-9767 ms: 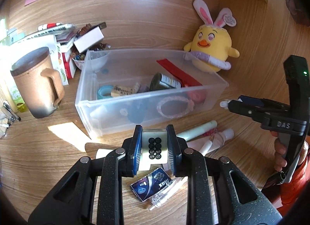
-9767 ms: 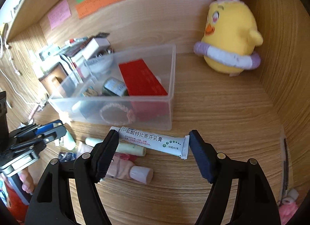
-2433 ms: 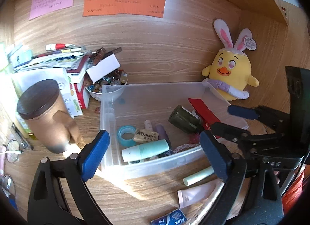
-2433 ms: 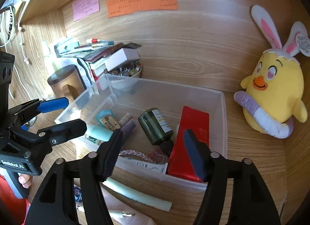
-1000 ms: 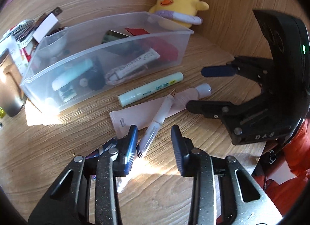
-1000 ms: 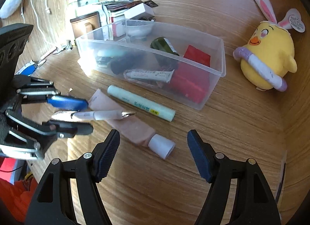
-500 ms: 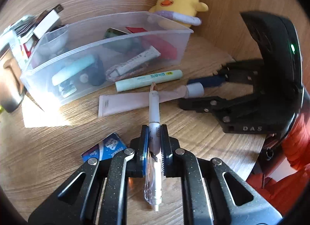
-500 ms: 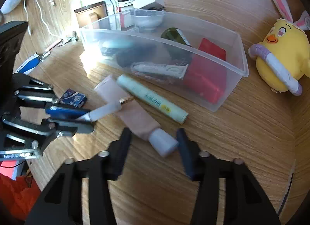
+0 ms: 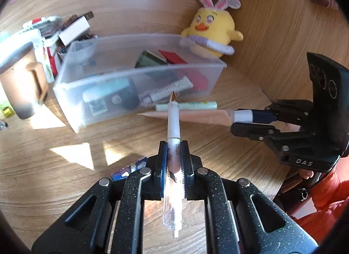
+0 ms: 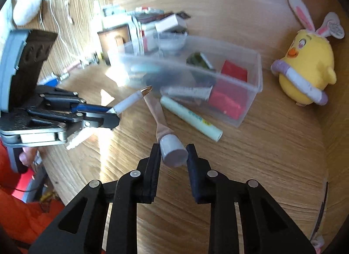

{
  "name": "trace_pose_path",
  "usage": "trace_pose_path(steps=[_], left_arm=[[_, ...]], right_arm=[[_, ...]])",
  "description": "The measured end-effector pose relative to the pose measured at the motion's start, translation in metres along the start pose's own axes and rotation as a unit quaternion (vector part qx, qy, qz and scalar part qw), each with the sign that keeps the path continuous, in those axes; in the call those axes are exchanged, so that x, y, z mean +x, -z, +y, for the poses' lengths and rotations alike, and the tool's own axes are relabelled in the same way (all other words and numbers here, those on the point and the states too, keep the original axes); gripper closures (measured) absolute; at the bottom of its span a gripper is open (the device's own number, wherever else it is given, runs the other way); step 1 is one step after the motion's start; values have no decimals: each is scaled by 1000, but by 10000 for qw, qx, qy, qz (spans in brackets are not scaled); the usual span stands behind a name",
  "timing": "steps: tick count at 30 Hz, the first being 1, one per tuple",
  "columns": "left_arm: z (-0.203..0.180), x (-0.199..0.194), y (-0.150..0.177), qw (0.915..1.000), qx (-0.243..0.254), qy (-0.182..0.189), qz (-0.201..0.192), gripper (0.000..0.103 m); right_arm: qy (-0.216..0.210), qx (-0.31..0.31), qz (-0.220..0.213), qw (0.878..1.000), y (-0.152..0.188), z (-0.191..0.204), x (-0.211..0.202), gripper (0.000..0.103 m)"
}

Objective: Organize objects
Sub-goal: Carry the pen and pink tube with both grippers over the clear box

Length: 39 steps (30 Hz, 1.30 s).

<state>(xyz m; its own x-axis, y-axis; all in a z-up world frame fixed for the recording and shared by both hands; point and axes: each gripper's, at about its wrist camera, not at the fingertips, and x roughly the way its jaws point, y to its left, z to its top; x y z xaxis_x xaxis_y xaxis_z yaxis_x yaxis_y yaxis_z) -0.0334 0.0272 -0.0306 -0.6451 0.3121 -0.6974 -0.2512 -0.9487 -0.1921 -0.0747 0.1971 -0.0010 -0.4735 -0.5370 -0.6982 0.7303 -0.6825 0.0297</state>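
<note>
My left gripper [image 9: 174, 151] is shut on a white pen [image 9: 173, 118] with a gold tip, held off the desk and pointing at the clear plastic bin [image 9: 72, 92]. My right gripper [image 10: 173, 155] has its jaws closing, and both pads press on the white cap of a pink tube [image 10: 160, 120]. The tube hangs lifted, its flat tail toward the bin. In the left wrist view the right gripper [image 9: 250, 120] holds the tube level at the right. A pale green tube [image 10: 192, 120] lies on the desk in front of the bin.
The bin [image 10: 259, 72] holds a red box, a dark bottle, tubes and other small items. A yellow plush chick [image 9: 212, 31] sits behind its right end. A brown mug [image 9: 21, 83] and stacked books [image 9: 65, 33] stand at the left. A small blue pack [image 9: 128, 167] lies near my left fingers.
The right jaws have closed onto the pink tube's cap and raised the tube off the desk. The left gripper has lifted the pen, tip now toward the bin.
</note>
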Motion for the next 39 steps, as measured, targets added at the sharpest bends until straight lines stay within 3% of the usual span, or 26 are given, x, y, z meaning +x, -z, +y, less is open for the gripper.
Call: trace_pose_path(steps=[6, 25, 39], left_arm=[[3, -14, -11, 9994, -100, -37, -314, 93], [9, -46, -51, 9937, -162, -198, -1090, 93], [25, -49, -83, 9899, -156, -507, -1311, 93]], right_arm=[[0, 138, -493, 9987, -12, -4, -22, 83], [-280, 465, -1457, 9878, -55, -12, -56, 85], [-486, 469, -1892, 9796, -86, -13, -69, 85]])
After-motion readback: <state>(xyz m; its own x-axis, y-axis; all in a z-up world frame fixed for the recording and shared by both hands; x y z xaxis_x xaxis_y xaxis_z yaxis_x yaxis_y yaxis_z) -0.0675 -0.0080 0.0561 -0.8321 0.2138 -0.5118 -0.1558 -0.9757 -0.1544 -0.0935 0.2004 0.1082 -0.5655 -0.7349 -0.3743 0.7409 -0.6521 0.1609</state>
